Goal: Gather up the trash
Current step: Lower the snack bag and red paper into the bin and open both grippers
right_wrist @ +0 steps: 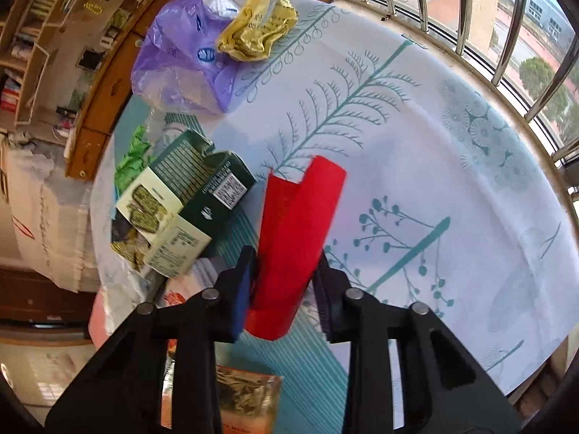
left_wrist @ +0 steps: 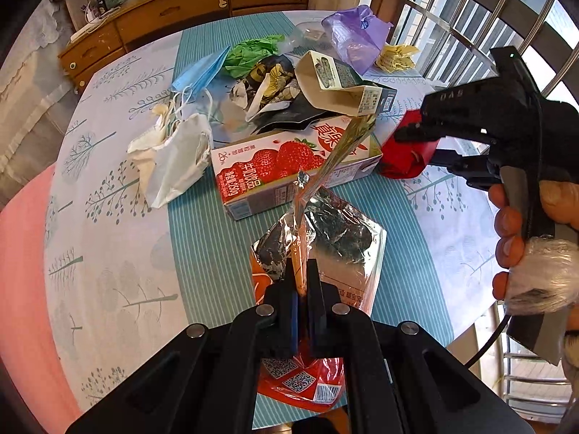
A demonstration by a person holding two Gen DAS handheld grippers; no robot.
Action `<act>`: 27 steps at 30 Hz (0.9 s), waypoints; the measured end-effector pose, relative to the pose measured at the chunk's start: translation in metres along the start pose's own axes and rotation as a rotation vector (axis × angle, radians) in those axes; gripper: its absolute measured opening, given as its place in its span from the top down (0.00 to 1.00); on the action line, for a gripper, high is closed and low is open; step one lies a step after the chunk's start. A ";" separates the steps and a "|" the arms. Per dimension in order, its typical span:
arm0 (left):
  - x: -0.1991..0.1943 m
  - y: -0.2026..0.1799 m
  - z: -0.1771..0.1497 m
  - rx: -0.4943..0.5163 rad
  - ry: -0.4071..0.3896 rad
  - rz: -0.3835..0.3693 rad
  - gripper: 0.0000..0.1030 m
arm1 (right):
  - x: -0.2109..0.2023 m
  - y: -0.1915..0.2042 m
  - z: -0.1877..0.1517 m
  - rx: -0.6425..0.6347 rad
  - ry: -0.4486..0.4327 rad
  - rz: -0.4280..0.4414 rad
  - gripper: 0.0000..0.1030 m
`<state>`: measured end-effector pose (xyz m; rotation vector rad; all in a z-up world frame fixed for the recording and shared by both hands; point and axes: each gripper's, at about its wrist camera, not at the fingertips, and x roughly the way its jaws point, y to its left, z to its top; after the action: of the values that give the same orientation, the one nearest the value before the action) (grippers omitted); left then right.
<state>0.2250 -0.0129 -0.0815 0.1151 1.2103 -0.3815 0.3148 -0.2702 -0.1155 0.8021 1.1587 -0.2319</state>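
Now mid-pickup: left tool (left_wrist: 302,282) pinches foil snack pouch (left_wrist: 325,249), right tool (right_wrist: 286,271) clamps red wrapper (right_wrist: 296,231), next needs a bin

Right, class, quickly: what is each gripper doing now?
Left gripper: shut on the foil snack bag.
Right gripper: shut on the red wrapper.
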 end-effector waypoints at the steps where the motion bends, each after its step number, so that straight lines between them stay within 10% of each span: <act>1: -0.003 0.002 -0.001 -0.003 -0.004 0.001 0.97 | -0.002 -0.004 -0.003 0.003 0.002 0.008 0.81; 12: -0.080 0.022 -0.034 -0.090 -0.101 0.006 0.97 | -0.091 -0.008 -0.076 -0.187 -0.071 0.081 0.84; 27: -0.177 0.020 -0.150 -0.058 -0.189 -0.026 0.97 | -0.185 -0.019 -0.260 -0.427 -0.120 0.035 0.84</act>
<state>0.0456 0.0892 0.0272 0.0128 1.0358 -0.3709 0.0393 -0.1528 -0.0036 0.4246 1.0319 0.0002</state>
